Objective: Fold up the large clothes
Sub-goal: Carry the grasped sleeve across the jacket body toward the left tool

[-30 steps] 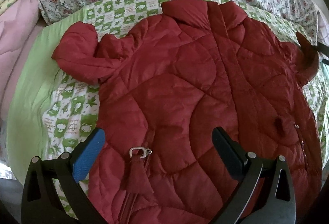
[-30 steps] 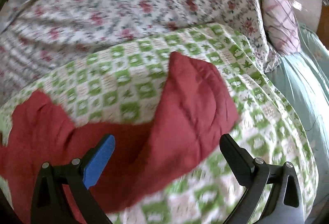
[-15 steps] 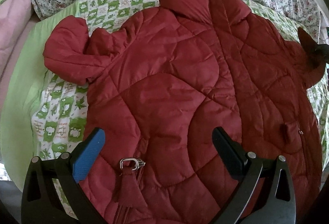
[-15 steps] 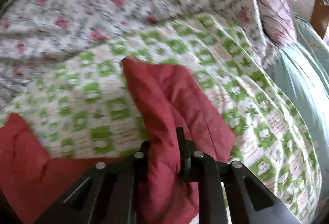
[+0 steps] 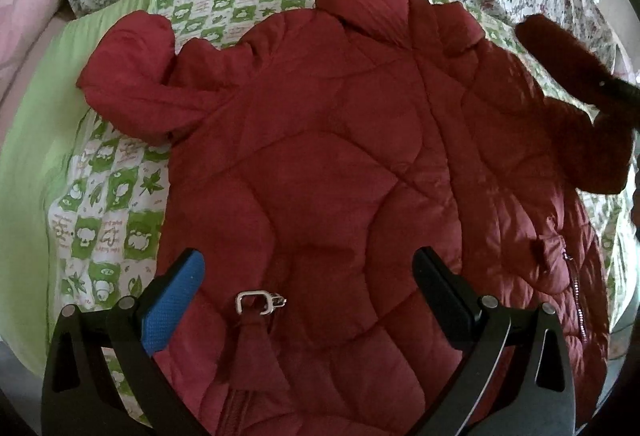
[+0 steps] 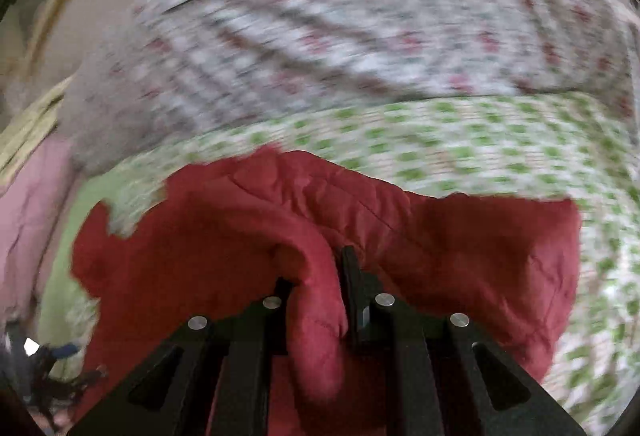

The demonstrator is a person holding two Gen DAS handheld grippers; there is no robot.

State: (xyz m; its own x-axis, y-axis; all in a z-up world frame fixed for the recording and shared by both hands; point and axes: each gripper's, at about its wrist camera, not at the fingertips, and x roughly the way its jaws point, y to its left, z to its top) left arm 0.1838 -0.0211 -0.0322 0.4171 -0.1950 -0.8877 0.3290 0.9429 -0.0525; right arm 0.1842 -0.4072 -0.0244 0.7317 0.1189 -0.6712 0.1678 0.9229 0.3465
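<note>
1. We see the red quilted jacket (image 5: 320,164) spread flat on the green checked blanket (image 5: 108,220) on the bed.
2. Our left gripper (image 5: 308,296) hovers over the jacket's hem, fingers wide apart, gripping nothing.
3. Our right gripper (image 6: 320,276) has its fingers clamped on the jacket's sleeve (image 6: 320,300), lifted off the blanket.

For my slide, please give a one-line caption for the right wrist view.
Right gripper shut on a sleeve of the red quilted jacket, lifted above the green-checked blanket.
</note>
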